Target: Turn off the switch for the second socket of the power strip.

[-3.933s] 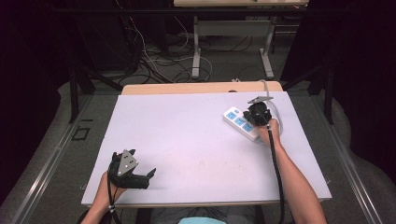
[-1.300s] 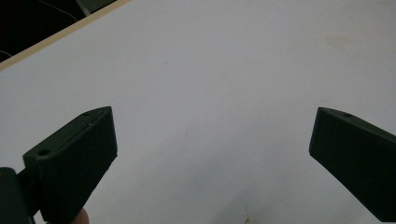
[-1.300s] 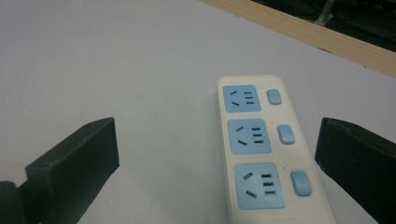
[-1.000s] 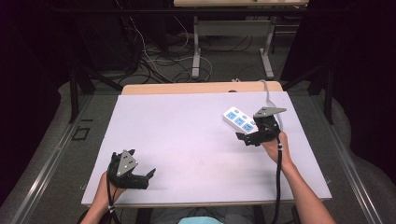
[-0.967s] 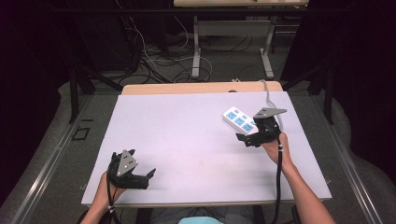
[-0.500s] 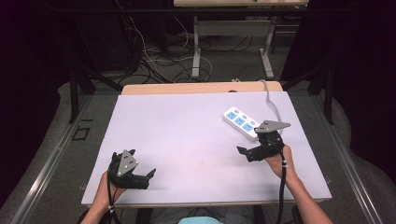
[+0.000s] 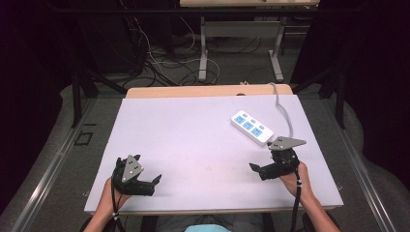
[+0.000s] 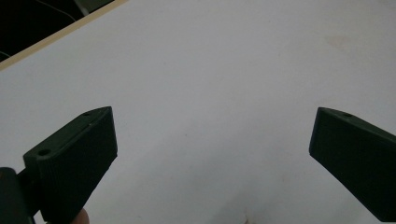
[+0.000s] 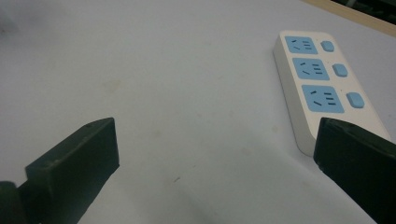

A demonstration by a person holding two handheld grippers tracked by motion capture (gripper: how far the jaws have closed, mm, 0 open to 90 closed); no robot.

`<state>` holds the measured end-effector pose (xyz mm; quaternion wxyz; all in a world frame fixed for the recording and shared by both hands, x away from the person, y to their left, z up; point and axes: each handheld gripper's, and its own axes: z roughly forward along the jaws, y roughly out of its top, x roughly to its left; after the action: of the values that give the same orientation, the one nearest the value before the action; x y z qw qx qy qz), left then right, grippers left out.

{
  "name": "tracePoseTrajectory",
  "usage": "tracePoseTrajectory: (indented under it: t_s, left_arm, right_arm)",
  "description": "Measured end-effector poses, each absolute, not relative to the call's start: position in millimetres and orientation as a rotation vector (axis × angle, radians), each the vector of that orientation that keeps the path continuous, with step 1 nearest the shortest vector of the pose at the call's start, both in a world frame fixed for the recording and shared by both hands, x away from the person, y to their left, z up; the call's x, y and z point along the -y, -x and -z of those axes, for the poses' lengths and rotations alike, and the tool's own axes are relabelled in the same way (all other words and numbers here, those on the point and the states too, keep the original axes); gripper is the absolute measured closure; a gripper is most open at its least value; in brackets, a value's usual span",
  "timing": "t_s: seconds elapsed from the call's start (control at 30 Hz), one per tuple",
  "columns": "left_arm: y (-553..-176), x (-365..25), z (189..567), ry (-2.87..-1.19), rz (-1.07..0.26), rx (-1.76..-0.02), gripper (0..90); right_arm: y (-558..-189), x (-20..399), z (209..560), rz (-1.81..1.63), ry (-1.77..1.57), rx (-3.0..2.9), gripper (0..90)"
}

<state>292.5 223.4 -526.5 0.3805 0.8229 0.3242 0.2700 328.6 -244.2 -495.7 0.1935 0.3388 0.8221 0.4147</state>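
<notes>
White three-outlet power strip (image 7: pixel 252 126), flat on bench (image 7: pixel 193 145) just ahead-right of empty, wide-open right tool (image 7: pixel 263 170), long axis slanting away-left from it, cord end nearest: approach square across its narrow width, low and centred; left tool (image 7: pixel 145 183) open, idle.

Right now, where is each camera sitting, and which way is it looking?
High view: sits above the person's side, looking forward and down at the table; both forearms show, with the left claw, the right claw and the power strip.
Left gripper view: rides the left claw, looking along its open jaws at bare tabletop.
Right gripper view: rides the right claw, looking past its open jaws toward the power strip.
Shared: the high view and the right gripper view both show the power strip.
</notes>
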Motion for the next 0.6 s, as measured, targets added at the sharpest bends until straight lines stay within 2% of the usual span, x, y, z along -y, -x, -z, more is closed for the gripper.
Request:
tracePoseTrajectory:
  t_s: [0.6]
  left_arm:
    - [-293, -224, 526, -2.118, -0.687, -0.829, 0.8]
  right_arm:
    - [-299, 256, 511, -1.145, -0.934, -2.308, 0.0]
